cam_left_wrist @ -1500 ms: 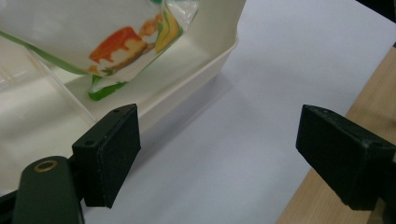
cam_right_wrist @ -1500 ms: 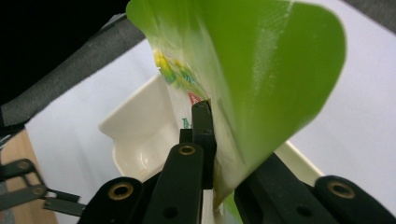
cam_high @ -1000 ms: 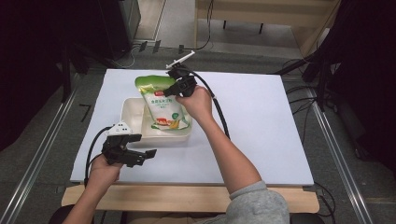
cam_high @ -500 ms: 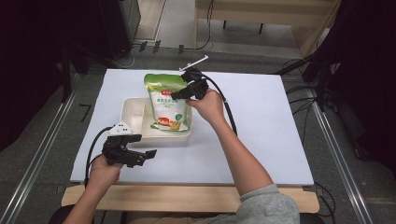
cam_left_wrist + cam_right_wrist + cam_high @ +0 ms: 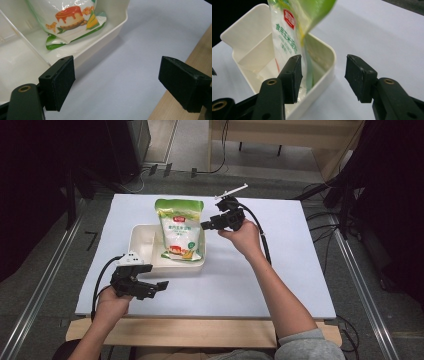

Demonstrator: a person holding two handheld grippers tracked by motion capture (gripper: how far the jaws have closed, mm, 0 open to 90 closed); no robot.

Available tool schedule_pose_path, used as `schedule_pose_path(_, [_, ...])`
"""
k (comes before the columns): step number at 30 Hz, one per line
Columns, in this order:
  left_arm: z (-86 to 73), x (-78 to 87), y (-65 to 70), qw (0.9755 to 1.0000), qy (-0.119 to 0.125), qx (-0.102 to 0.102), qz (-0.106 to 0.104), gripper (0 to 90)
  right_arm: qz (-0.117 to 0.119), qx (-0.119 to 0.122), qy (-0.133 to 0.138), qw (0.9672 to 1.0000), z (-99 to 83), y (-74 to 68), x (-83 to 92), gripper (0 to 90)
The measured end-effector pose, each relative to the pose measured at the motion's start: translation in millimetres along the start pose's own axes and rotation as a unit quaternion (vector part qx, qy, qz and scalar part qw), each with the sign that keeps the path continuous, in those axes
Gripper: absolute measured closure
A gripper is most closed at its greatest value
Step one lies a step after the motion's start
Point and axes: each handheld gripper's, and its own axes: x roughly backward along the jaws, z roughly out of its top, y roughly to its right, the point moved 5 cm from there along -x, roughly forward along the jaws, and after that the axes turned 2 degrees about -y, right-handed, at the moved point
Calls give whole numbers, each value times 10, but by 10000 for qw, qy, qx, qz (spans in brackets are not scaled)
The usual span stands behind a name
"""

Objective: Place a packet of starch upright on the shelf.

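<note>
At the far right end of the white tray [image 5: 145,236], the green-and-white pouch [image 5: 181,227] stands upright, unheld. Just right of it the right gripper [image 5: 206,225] has its jaws apart; the left gripper [image 5: 161,285], also spread, hovers near the tray. Unsupported, the pouch could topple.

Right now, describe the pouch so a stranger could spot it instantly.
On the white table, find the cream tray left of centre. Standing in its right-hand compartment is the pouch, its green top leaning against the tray's far wall. It is the only printed packet there: glossy, white and green, with a red logo and a cake picture near its base.
</note>
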Motion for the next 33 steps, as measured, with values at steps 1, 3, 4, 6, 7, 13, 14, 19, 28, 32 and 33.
schedule_pose_path(1, [0, -1, 2, 10000, 2, 6, -2, 147, 7, -12, 23, 10000, -19, 9, 17, 485])
schedule_pose_path(3, [0, 4, -1, 10000, 9, 1, -5, 146, 16, -7, 52, 10000, -78, 34, 64, 487])
schedule_pose_path(4, [-1, 6, -4, 10000, 7, 4, -7, 147, 11, 4, 54, 10000, -111, 39, 84, 490])
schedule_pose_path(6, [-3, 2, -8, 10000, 6, 14, 6, 146, -16, 62, 5, 10000, -198, 46, 135, 489])
schedule_pose_path(7, [-4, 1, -8, 10000, 3, 12, 8, 147, -13, 87, 7, 10000, -239, 45, 159, 490])
schedule_pose_path(13, [-7, 2, -9, 10000, -24, 7, 18, 146, 29, 35, 30, 10000, -488, 54, 311, 489])
schedule_pose_path(14, [-7, 3, -8, 10000, -19, 4, 18, 147, 55, 54, 64, 9999, -541, 54, 348, 490])
schedule_pose_path(19, [-9, -6, -4, 10000, -28, 24, 26, 147, 24, 62, 89, 9999, -731, 48, 487, 489])
schedule_pose_path(28, [-12, -6, -10, 10000, -54, 42, 48, 147, 14, 147, 105, 9998, -1062, -10, 659, 486])
schedule_pose_path(32, [-12, -5, -11, 10000, -57, 40, 52, 147, 13, 157, 201, 9997, -1212, -11, 695, 473])
schedule_pose_path(33, [-12, -6, -10, 10000, -57, 37, 50, 147, 20, 147, 209, 9997, -1240, -11, 698, 471])
